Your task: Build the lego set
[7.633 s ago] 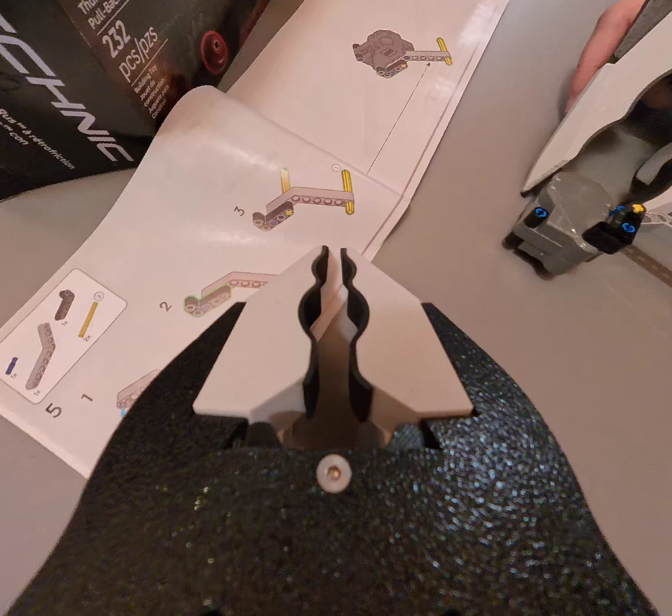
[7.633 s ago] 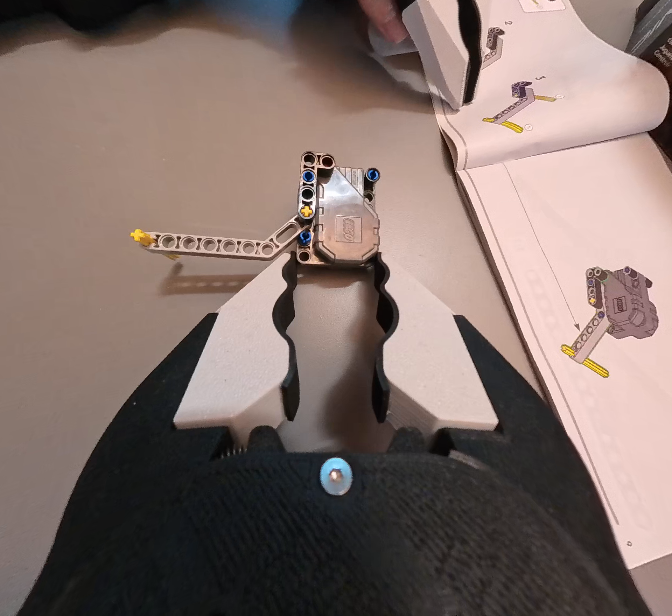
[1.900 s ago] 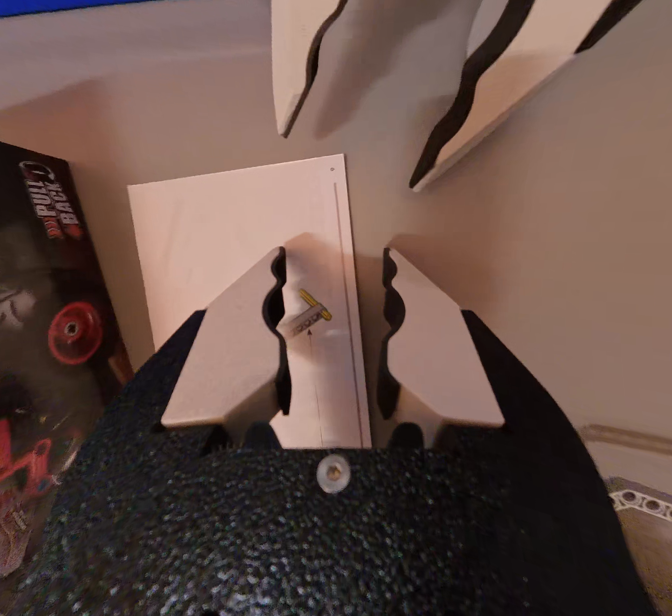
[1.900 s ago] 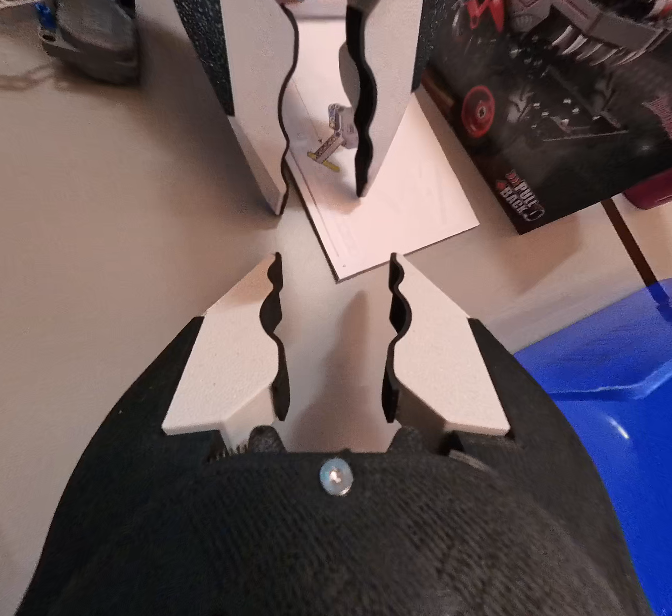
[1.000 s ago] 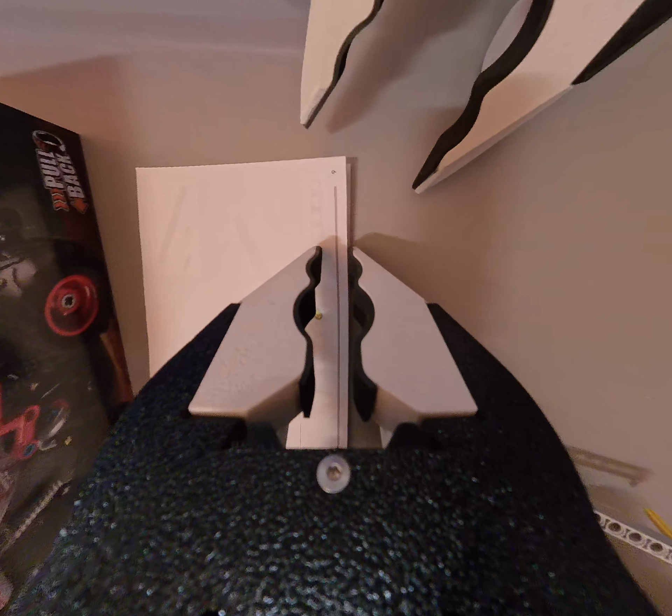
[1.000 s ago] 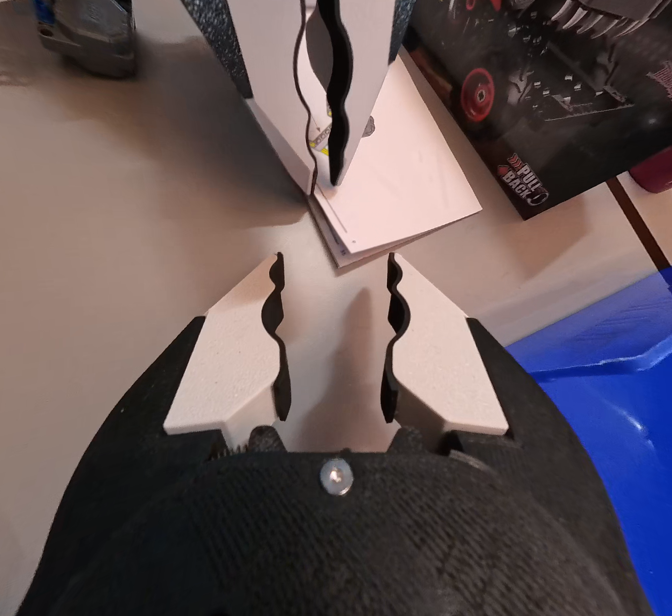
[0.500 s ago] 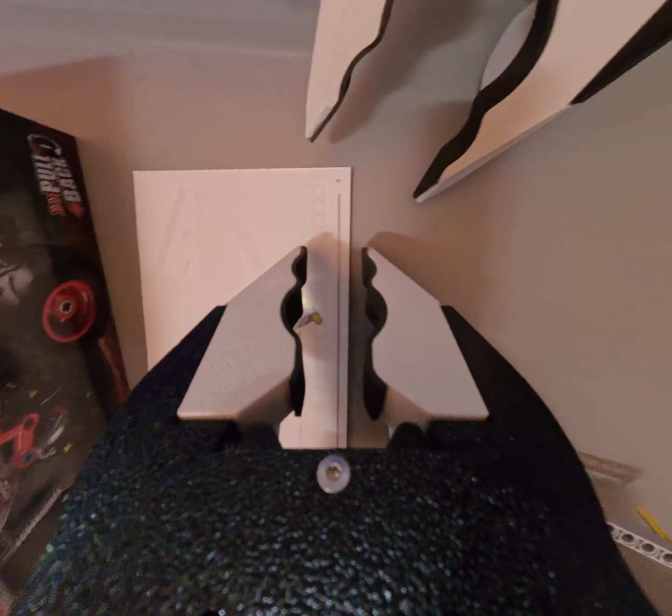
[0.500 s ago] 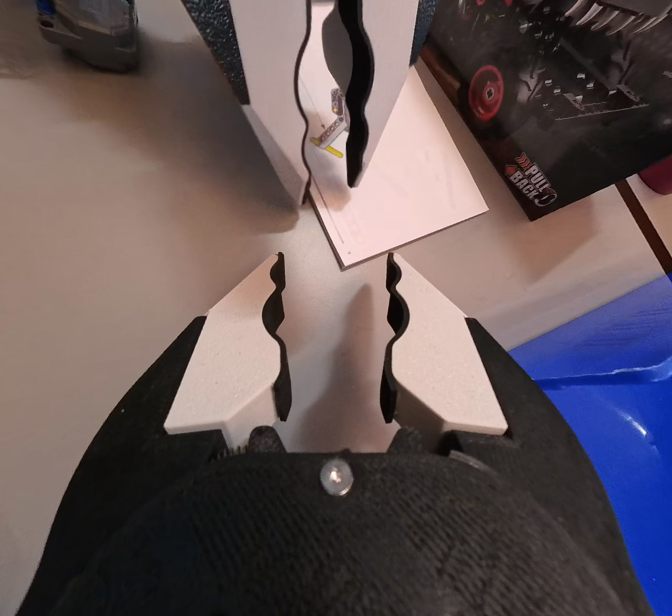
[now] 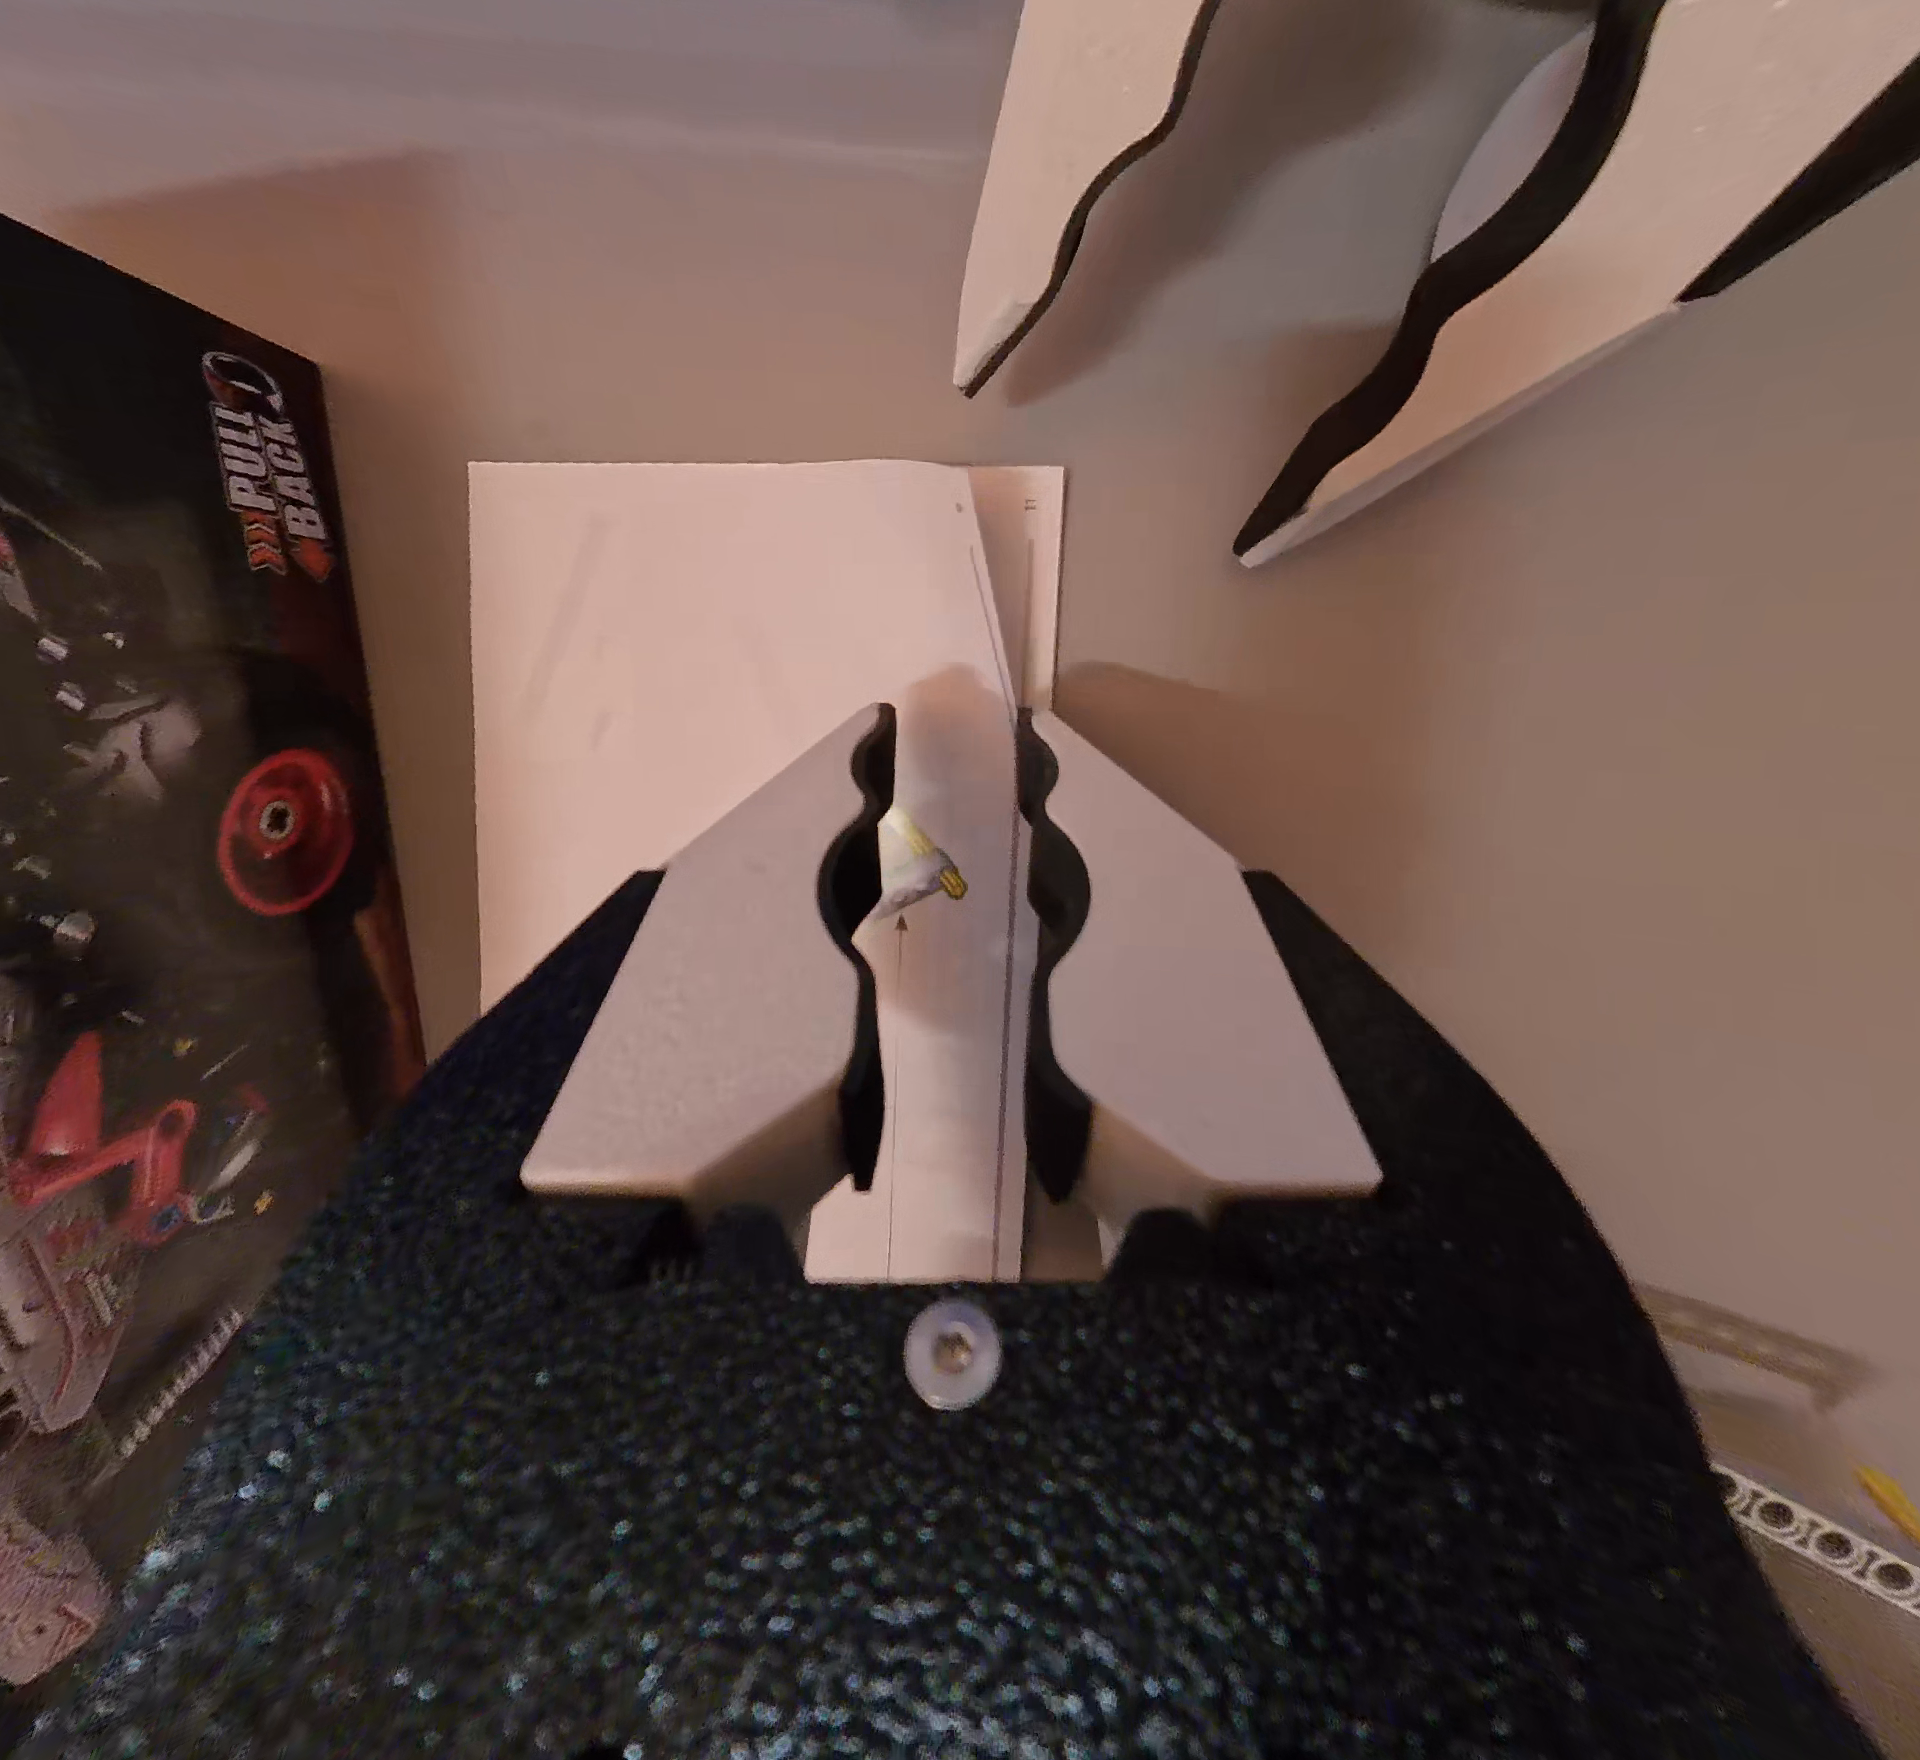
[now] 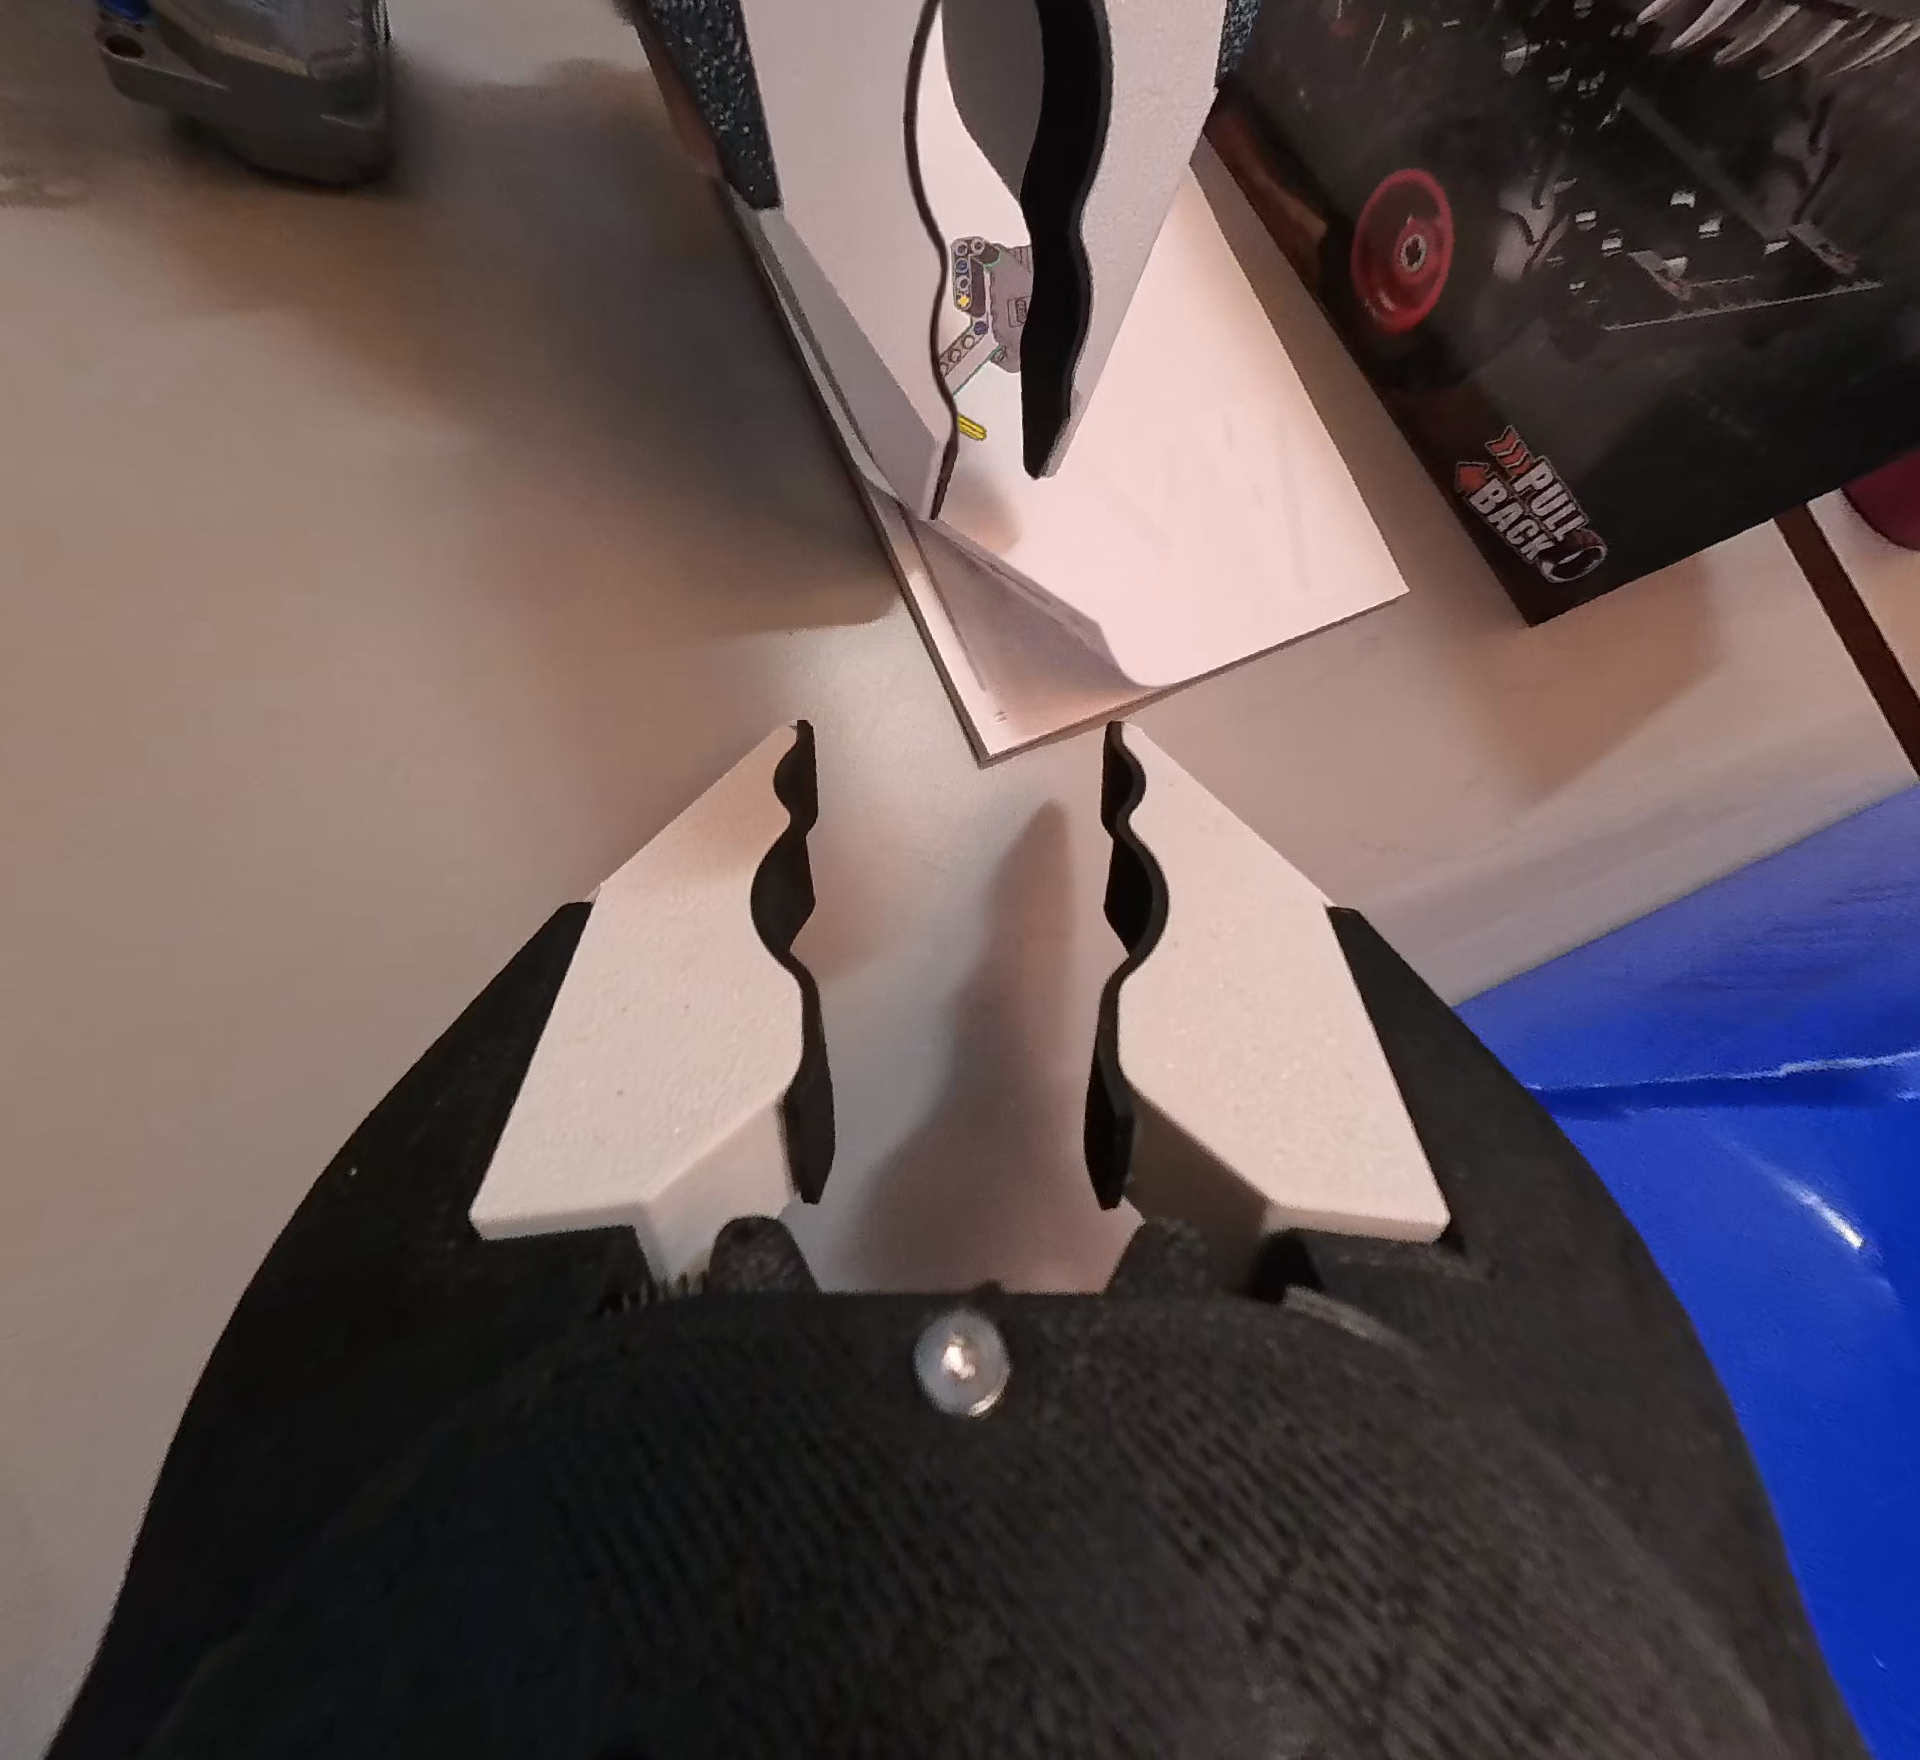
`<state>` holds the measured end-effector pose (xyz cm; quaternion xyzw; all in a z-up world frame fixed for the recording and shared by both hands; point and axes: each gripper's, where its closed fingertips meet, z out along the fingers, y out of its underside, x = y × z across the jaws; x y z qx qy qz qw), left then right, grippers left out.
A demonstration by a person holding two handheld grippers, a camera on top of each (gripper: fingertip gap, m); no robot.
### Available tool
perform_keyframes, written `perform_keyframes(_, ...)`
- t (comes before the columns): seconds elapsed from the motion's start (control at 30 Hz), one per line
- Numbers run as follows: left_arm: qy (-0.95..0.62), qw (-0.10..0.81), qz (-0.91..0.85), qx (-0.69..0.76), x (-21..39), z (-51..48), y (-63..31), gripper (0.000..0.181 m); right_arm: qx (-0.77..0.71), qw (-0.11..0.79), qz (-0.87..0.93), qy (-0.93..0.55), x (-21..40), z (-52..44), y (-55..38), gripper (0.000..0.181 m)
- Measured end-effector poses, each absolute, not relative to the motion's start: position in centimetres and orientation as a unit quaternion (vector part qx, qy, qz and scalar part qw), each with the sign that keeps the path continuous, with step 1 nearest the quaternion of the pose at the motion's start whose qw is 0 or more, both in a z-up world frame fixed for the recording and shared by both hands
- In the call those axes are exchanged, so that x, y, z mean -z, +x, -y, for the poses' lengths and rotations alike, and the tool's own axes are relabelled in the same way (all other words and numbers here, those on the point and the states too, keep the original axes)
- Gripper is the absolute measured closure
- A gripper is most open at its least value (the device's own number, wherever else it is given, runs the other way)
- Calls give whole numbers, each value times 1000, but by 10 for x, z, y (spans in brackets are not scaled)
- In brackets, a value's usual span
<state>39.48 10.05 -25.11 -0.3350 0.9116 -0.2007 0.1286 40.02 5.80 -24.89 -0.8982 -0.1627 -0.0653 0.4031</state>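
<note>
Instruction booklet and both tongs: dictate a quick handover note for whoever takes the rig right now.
Left tongs: partly open, tips straddling the booklet's right edge, top page corner lifting; not clamped.
Right tongs: open, empty, hovering just off the booklet's near corner.
Grey motor assembly sits on the table, untouched; set box beside the booklet, blue bin to the right.
Done: early sub-assembly built.
Left: turn the page, continue building.

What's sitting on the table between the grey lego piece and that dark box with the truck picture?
In the right wrist view, the white instruction booklet lies between the grey lego assembly and the box, with the left gripper down on its lifted page.
</note>
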Motion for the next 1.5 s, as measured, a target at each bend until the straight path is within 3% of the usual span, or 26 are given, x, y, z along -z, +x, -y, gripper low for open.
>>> perform_keyframes(0.2,-335,127,-911,206,256,-96,394,170,68,402,166,-898,250,-59,400,128)
perform_keyframes(0.4,-320,112,-917,208,262,-86,392,155,70,396,166,-900,253,-59,401,128)
perform_keyframes(1.03,-330,121,-911,214,258,-89,395,165,70,391,166,-903,256,-58,402,129)
perform_keyframes(1.13,-327,126,-913,210,258,-88,394,174,69,392,168,-902,255,-59,401,129)
perform_keyframes(1.17,-327,127,-912,214,257,-87,394,181,68,394,168,-901,254,-59,400,129)
perform_keyframes(1.5,-391,146,-855,309,231,-98,397,181,70,438,152,-883,238,-68,401,128)
